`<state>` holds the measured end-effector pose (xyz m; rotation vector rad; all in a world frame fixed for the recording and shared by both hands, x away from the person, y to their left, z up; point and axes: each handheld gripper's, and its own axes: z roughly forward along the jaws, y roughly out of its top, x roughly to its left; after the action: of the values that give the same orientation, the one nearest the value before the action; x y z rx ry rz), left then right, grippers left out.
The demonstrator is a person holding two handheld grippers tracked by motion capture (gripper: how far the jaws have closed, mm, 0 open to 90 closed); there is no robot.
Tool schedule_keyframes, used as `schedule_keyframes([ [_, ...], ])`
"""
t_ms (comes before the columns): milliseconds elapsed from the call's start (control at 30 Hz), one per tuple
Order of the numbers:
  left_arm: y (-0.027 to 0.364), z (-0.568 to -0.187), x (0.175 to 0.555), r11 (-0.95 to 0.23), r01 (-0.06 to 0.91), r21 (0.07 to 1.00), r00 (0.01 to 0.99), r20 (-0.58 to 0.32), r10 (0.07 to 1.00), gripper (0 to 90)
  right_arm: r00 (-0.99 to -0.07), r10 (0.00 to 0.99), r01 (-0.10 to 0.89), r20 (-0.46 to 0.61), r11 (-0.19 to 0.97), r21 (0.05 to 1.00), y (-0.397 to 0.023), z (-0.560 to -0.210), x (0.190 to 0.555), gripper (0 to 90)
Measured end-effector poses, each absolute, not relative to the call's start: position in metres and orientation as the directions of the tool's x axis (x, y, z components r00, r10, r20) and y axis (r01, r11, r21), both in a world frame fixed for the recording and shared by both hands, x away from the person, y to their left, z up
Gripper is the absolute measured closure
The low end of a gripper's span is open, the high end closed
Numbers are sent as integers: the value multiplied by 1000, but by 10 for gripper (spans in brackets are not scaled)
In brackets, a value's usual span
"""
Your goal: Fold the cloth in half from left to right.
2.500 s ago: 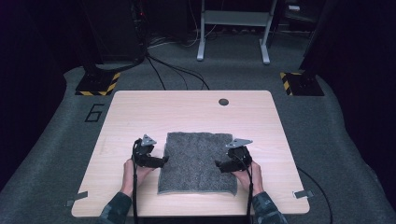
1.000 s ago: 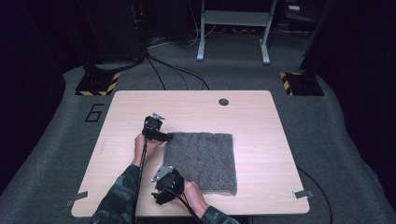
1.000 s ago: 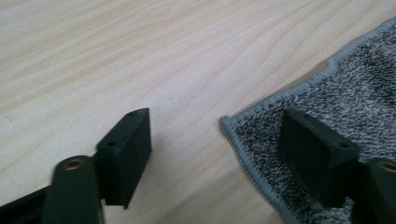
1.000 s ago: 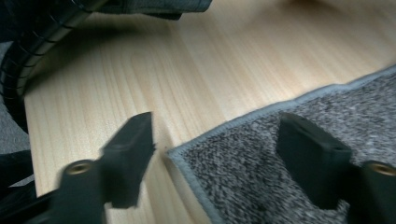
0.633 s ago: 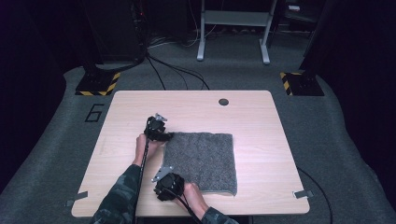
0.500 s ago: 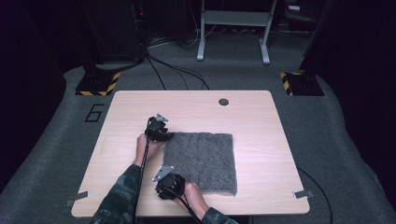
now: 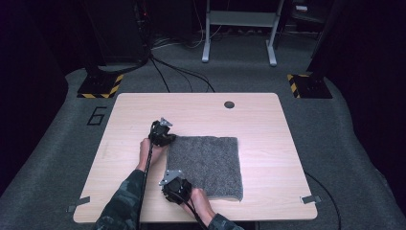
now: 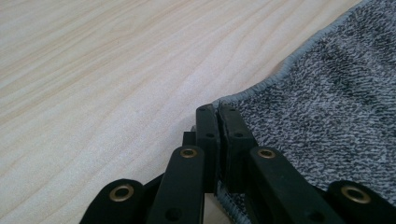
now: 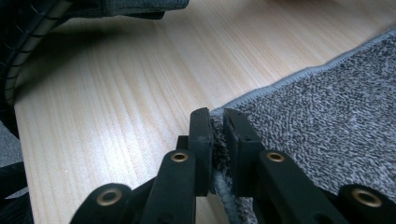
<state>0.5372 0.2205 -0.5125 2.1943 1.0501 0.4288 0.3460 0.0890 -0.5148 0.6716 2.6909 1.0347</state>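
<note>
In the high view, the grey cloth point(image 7: 206, 165) is lying flat at the centre of the table point(image 7: 268, 120), with the left tool point(image 7: 168, 140) gripping its upper-left corner and the right tool point(image 7: 173, 183) gripping its lower-left corner. In the left gripper view, the left tool point(image 8: 217, 112), having just been closing, is pinching the cloth's hemmed corner at centre frame. In the right gripper view, the right tool point(image 9: 217, 119), likewise just closing, is pinching the cloth's edge at centre frame.

We see a pale wooden table point(image 7: 268, 124) with a dark round grommet point(image 7: 229, 104) (near its far edge), hazard-striped bases point(image 7: 99, 86) beyond.
</note>
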Motion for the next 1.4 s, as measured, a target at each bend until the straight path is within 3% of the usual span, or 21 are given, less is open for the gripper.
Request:
schedule_keyframes([
  [533,224,-509,536,-434,576,693,611,-12,792,886,-884,468,339,9,626,703,78,-510,345,847],
  [1400,228,-467,538,-457,538,708,597,62,799,888,-862,506,325,33,502,802,63,-472,345,854],
])
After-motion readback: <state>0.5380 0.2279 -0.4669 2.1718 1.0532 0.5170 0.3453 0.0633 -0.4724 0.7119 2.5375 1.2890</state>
